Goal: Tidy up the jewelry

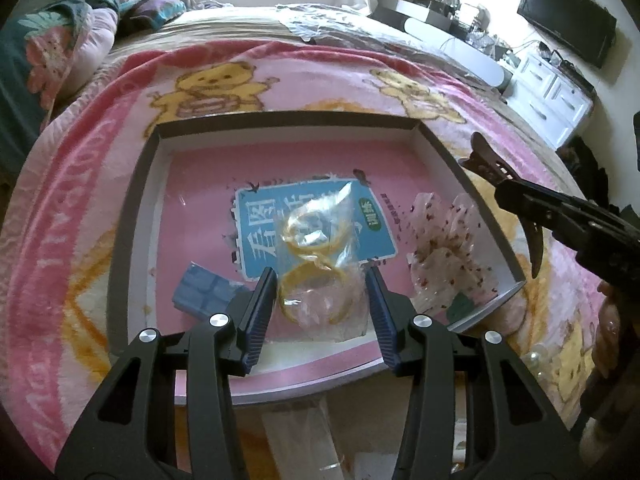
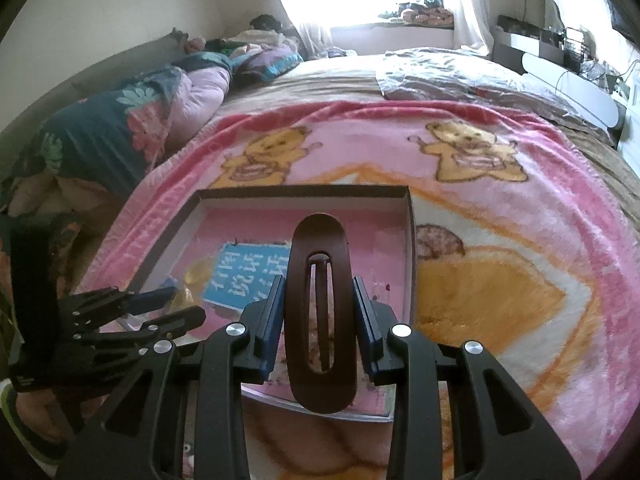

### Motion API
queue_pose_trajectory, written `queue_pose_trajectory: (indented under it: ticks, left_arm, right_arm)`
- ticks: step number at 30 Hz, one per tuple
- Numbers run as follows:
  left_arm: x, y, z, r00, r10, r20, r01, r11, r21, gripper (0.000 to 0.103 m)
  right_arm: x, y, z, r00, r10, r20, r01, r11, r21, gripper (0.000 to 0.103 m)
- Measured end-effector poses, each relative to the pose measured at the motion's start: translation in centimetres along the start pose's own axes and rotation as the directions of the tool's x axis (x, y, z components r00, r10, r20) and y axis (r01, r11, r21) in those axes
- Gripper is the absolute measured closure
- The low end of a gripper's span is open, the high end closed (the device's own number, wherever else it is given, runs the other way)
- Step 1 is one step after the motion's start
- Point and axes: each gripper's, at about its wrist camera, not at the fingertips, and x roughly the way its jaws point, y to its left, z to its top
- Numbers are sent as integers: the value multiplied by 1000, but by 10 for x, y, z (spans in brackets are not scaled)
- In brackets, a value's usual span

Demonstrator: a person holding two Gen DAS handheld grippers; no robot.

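The right gripper is clamped on a brown hair clip above the shallow box's near edge; the left gripper stands apart over bagged yellow bangles inside the box.

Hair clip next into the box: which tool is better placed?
Right. The right tool already grips the brown hair clip above the box. The left tool is open around the bagged bangles.

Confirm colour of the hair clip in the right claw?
Dark brown, glossy. The hair clip shows best in the right wrist view.
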Motion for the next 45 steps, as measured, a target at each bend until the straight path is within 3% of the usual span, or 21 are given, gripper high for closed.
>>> queue_pose_trajectory:
  ticks: [17,26,28,31,37,40,45]
  left_arm:
    - [-11,16,-4,1000,26,-15,-26,999,-47,65]
    - [-33,23,-3,999,38,18,-37,997,-72,59]
    - [-38,25,-2,999,39,24,-37,996,-78,55]
    - [-48,28,-1,998,42,42,-38,995,-92,48]
    - [-68,35,2,996,55,69,-46,992,-120,27]
    - [-81,38,3,994,64,89,-52,990,-134,15]
    - [-105,38,5,988,81,129,-63,988,-138,10]
  right_arm:
    - [43,10,-9,995,11,-102,-12,1000,-5,71]
    - [19,6,-15,998,7,-56,-5,1000,28,42]
    - [8,4,-15,1000,1,-29,0,999,39,31]
    - [-9,2,-14,1000,2,7,-3,999,44,24]
    - [-38,2,-9,998,-5,66,3,999,32,19]
    - [-55,0,-8,994,-9,109,5,999,40,11]
    - [-81,0,-5,987,-10,157,4,999,36,11]
